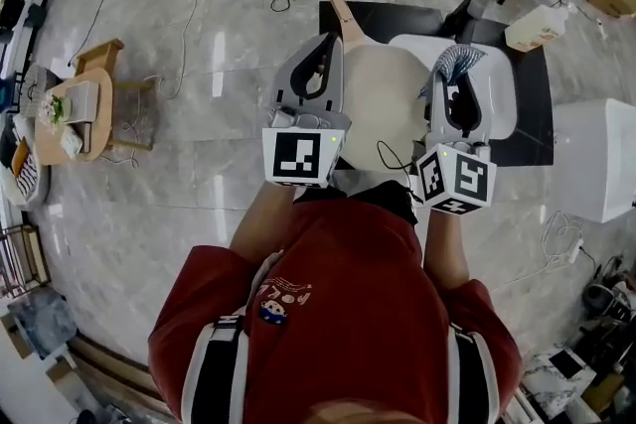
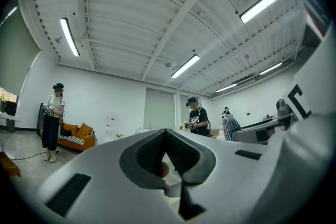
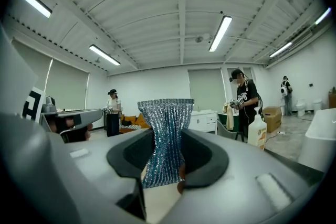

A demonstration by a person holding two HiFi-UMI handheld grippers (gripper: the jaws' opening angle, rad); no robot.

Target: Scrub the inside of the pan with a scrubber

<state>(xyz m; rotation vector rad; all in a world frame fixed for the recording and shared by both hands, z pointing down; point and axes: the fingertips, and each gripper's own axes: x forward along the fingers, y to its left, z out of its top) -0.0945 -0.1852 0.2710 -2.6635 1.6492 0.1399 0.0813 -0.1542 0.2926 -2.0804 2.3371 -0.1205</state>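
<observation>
**Left claw.** The left gripper (image 1: 328,50) is hovering over the left edge of the pan (image 1: 383,104). In the left gripper view, the left gripper (image 2: 165,132) is showing both jaws clenched, with the tips meeting. No identifiable object is sitting between them. Its marker cube (image 1: 303,157) is facing the head camera.

**Right claw.** The right gripper (image 1: 452,82) is grasping the scrubber (image 1: 457,62), a glittering blue-silver mesh cloth. In the right gripper view, the right gripper (image 3: 168,136) is pinching the scrubber (image 3: 167,113) at mid-length. The free end is fanning out above the jaw tips against the room background and is touching nothing. Its marker cube (image 1: 455,179) is sitting close to the person's forearm.

**Pan.** The pan is lying over the black bench (image 1: 397,15), directly ahead of the person and between the two grippers. Its pale inside is facing up. Its wooden handle (image 1: 343,10) is pointing away from the person, passing just beside the tip of the left gripper.

**Scrubber position.** The scrubber is sitting to the right of the pan's rim, over a white rounded-corner object (image 1: 502,89). It is not resting on the pan's inside.

**Surroundings.** A pump bottle (image 1: 537,27) is standing near the far right corner of the bench.
</observation>
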